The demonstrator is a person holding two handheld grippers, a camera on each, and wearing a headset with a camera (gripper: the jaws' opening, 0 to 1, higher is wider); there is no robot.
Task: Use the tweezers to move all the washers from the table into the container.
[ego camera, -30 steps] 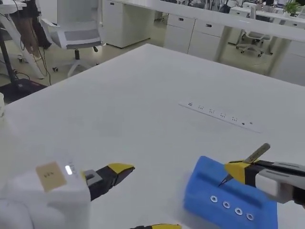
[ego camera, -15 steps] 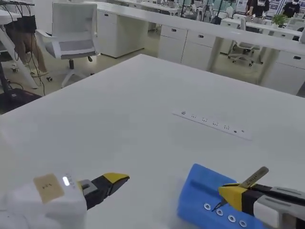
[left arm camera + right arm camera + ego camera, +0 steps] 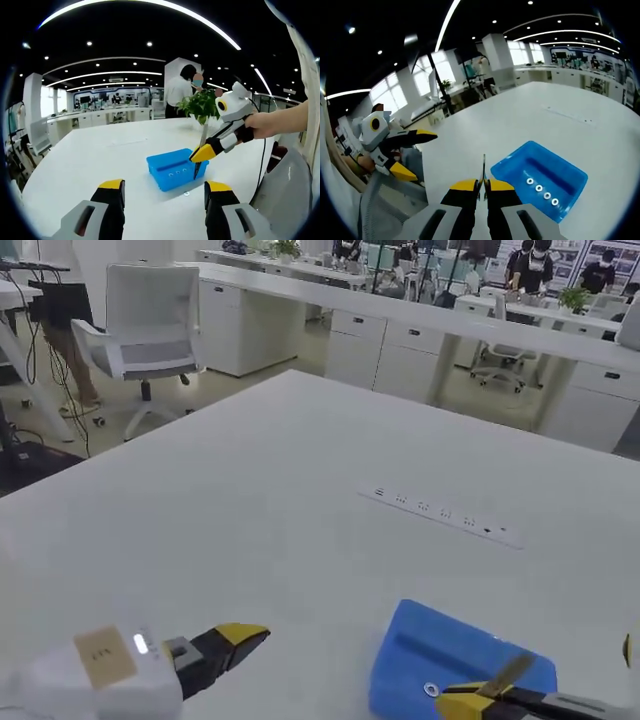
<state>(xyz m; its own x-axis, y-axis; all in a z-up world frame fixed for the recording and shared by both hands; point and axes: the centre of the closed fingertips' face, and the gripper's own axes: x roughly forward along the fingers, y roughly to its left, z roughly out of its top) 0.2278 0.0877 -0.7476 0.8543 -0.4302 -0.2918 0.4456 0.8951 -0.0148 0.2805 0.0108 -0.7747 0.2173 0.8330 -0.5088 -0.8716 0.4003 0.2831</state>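
Washers (image 3: 538, 188), four in a row, lie in the blue container (image 3: 517, 167); a likely fifth washer (image 3: 186, 193) waits on the bench (image 3: 100, 155) beside it. My right tool (image 3: 483, 186), clamped on the tweezers (image 3: 483, 172), has just backed off the container: drop done, I judge. Left tool (image 3: 165, 186) gapes empty.

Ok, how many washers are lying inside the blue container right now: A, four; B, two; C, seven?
A: the right gripper view shows four washers in a row on the floor of the blue container.
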